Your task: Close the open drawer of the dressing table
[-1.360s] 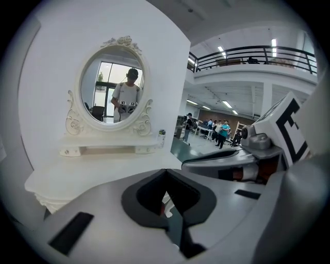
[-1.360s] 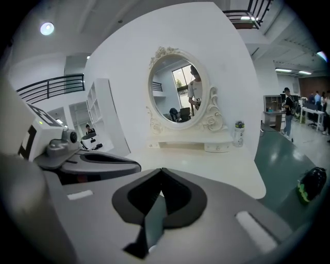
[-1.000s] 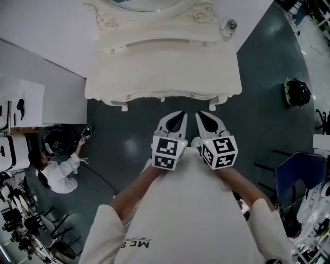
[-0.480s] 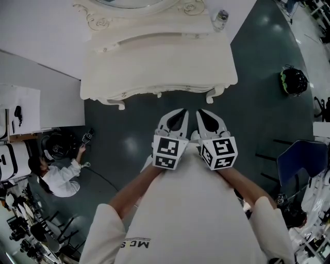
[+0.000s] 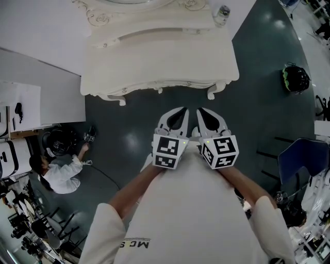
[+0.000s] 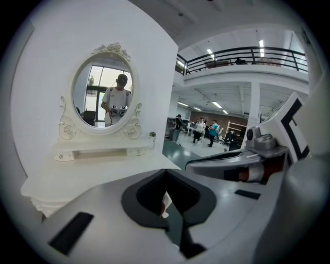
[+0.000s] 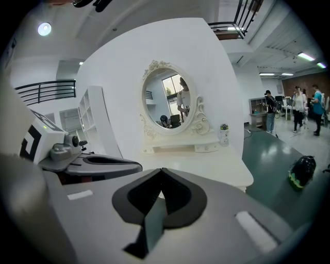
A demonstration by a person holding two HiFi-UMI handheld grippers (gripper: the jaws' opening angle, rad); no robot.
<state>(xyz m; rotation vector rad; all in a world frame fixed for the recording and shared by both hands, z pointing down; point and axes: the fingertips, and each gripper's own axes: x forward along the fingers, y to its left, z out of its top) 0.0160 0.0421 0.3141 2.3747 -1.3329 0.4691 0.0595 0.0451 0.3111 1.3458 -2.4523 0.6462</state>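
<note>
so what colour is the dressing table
Cream white dressing table, clearest in the head view.

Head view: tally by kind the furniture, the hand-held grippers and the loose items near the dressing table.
Dressing table: 1
Oval mirror: 1
Small bottle on the tabletop: 1
Hand-held gripper: 2, left hand-held gripper and right hand-held gripper
Black-and-green object on the floor: 1
Total: 6
</note>
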